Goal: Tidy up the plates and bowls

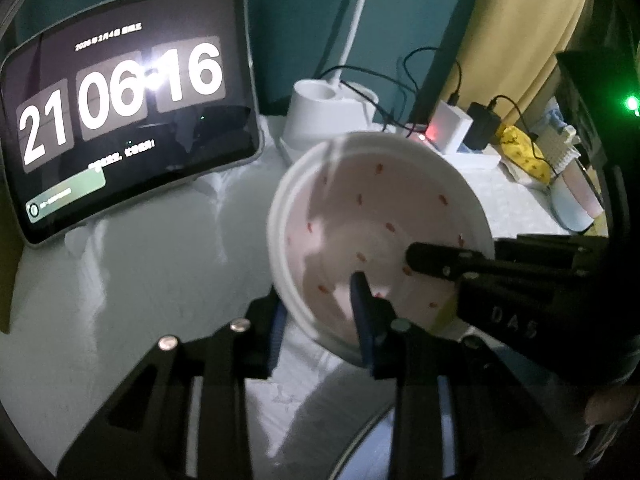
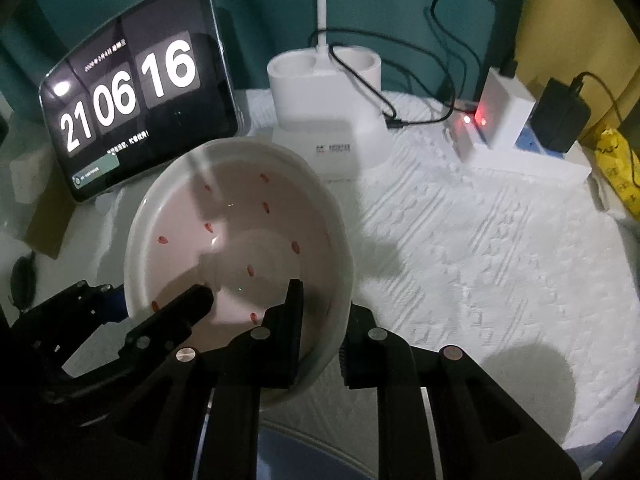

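Holding: white bowl with red flecks inside, tilted, gripped at its rim from two sides.
Left gripper: jaws pinching the bowl's near wall, one blue-padded finger inside, one outside.
Right gripper: jaws pinching the bowl's rim, one finger inside the bowl, one outside on its right.
Bowl position: lifted in front of the tablet clock and the white lamp base; whether its underside touches the cloth cannot be told.
Left view only: right gripper's finger entering the bowl from the right, lettering "DAS" on its body; pale blue container far right of the bowl; green light at the right edge.
Right view only: left gripper entering the bowl from the left; label text on the lamp base, too small to read; black round object at the left edge, unclear.
Both views: tablet clock reads 21 06 16; yellow bag well right of the bowl.
Surface: white textured cloth over the table; smoother pale area left of the bowl.
Behind bowl: white power strip with red lights, black adapter, black cables.
Room: dim; teal wall behind the tablet, yellow curtain to the right.
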A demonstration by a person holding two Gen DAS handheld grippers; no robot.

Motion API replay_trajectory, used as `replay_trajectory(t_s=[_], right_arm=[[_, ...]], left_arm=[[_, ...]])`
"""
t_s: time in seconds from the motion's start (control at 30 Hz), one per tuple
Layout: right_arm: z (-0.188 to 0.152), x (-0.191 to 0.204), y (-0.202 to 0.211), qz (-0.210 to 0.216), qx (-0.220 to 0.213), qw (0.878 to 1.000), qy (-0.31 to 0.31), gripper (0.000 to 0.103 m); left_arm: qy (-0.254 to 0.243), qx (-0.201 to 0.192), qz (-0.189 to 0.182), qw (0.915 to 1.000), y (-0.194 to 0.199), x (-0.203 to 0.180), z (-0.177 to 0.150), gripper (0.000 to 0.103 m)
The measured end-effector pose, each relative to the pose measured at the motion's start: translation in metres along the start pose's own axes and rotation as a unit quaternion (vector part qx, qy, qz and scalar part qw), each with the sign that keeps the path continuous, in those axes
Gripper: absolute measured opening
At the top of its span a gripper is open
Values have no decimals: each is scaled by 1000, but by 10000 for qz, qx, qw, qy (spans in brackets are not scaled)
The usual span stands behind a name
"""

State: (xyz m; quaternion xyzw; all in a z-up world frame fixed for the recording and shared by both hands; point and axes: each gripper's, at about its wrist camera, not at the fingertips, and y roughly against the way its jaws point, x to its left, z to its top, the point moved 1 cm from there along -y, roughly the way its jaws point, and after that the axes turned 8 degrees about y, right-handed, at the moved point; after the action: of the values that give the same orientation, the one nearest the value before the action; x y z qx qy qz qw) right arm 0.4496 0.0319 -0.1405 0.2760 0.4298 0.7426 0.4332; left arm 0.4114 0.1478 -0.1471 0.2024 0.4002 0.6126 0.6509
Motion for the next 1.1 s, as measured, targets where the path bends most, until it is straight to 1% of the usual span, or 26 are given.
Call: replay_trajectory(t_s=[0.27, 0.5, 0.83, 1.1], right_arm=[[4, 1, 23, -17, -221, 9998, -6, 17], [-6, 5, 35, -20, -318, 9995, 43, 17], [-16, 7, 61, 36, -563, 9984, 71, 17], [-25, 4, 78, 38, -693, 9976, 45, 17]], left_arm=[[-22, -129, -46, 9999, 15, -7, -4, 32], [4, -229, -33, 9997, 31, -12, -5, 32], [-67, -412, -16, 9991, 55, -24, -7, 32], [-120, -456, -25, 9989, 68, -37, -12, 32]])
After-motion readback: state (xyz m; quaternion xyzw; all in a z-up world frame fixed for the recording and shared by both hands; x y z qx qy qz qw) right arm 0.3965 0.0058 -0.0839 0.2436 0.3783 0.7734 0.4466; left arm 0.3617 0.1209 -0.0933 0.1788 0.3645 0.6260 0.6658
